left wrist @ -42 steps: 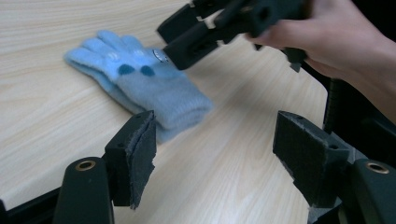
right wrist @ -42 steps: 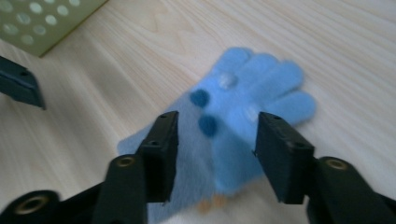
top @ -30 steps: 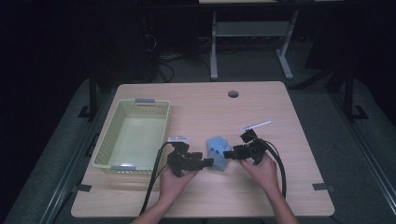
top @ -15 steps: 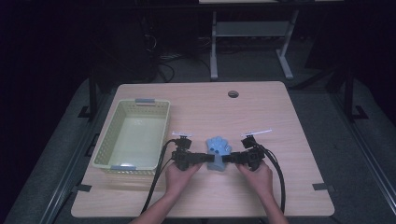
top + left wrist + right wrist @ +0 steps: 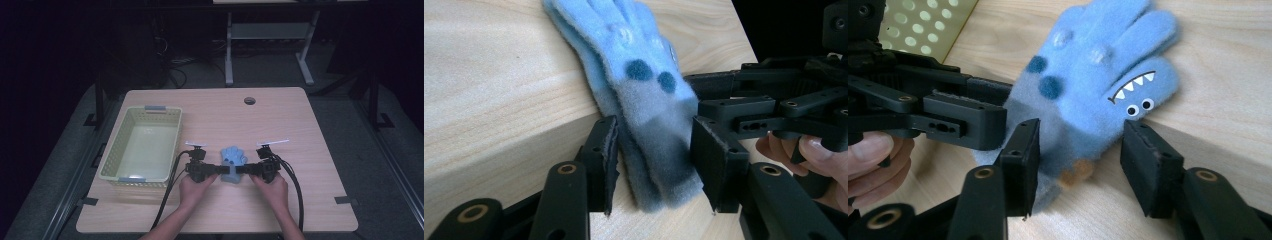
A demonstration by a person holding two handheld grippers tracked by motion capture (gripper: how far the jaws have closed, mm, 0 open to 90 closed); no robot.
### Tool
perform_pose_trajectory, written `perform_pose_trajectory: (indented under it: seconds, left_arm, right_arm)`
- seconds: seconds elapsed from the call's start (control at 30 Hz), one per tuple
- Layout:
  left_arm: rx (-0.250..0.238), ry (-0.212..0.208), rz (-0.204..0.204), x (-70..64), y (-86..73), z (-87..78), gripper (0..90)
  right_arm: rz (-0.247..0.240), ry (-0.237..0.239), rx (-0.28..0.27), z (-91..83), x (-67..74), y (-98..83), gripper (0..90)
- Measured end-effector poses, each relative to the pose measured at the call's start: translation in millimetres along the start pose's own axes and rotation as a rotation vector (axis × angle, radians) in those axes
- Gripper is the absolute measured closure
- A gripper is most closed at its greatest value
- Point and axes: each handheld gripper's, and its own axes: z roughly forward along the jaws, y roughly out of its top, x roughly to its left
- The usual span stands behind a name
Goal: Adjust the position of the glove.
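Note:
A light blue fleece glove (image 5: 233, 160) with a monster face lies flat on the table's near middle. In the left gripper view a second glove layer (image 5: 644, 100) shows under it. My left gripper (image 5: 223, 170) comes in from the left, its jaws just closing around the grey cuff (image 5: 656, 160), pads close on both sides without squeezing. My right gripper (image 5: 242, 170) faces it from the right. Its jaws have also just been closing and straddle the cuff end (image 5: 1080, 155), with a gap still at one pad. The glove's fingers (image 5: 1093, 90) point away from me.
A pale yellow-green perforated basket (image 5: 114, 150) stands empty at the table's left, its corner near the left gripper (image 5: 923, 25). A round cable hole (image 5: 249, 100) sits at the far edge. Both cables trail toward the near edge. Bare wood (image 5: 310, 135) lies to the right.
Both hands have come down and drawn in toward the glove, so the grippers now lie low and face each other across its cuff. Both pairs of jaws are narrower than before.

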Motion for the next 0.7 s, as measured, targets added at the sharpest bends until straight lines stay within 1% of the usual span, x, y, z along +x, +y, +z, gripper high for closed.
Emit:
perform_pose_trajectory:
  seconds: [0.03,0.1,0.13,0.17,0.2,0.27,0.37,0.5,0.57,0.63,0.67,0.7]
  left_arm:
    - [0.000,0.000,0.000,0.0,0.0,0.0,55.0]
    - [0.002,-0.001,-0.001,0.2,-0.2,1.2,57.7]
    - [0.002,-0.001,-0.001,0.2,-0.2,1.2,58.6]
    - [0.006,-0.008,-0.004,0.8,0.0,1.9,59.6]
    - [0.011,-0.011,-0.003,1.5,0.0,2.3,60.4]
    - [0.010,-0.011,-0.003,1.6,-0.2,2.6,61.9]
    - [0.016,-0.014,-0.003,2.0,-0.2,3.7,64.1]
    - [0.025,-0.035,-0.024,5.9,1.2,4.6,67.4]
    - [0.027,-0.037,-0.022,6.7,1.3,4.5,69.3]
    - [0.022,-0.039,-0.017,6.8,0.9,4.7,71.6]
    - [0.019,-0.044,-0.016,7.2,1.0,4.9,71.6]
    - [0.017,-0.052,-0.016,7.8,1.4,4.8,73.2]
  right_arm:
    - [-0.011,-0.006,-0.001,0.5,0.0,0.1,52.5]
    - [-0.018,-0.035,0.002,2.0,4.4,0.8,55.9]
    - [-0.018,-0.035,0.002,2.0,4.4,0.8,55.9]
    - [-0.032,-0.060,0.005,4.4,8.8,1.4,58.8]
    - [-0.045,-0.075,0.004,5.5,10.6,1.7,59.5]
    - [-0.053,-0.097,0.008,7.2,14.3,1.9,62.0]
    - [-0.067,-0.119,0.009,9.7,18.4,1.9,65.6]
    - [-0.081,-0.128,-0.001,14.4,22.3,1.9,71.5]
    - [-0.077,-0.117,-0.003,15.4,21.5,1.9,73.8]
    - [-0.061,-0.103,-0.002,15.6,20.3,2.1,75.6]
    - [-0.061,-0.103,-0.002,15.6,20.3,2.1,75.6]
    - [-0.055,-0.077,-0.004,15.4,17.2,2.2,76.7]
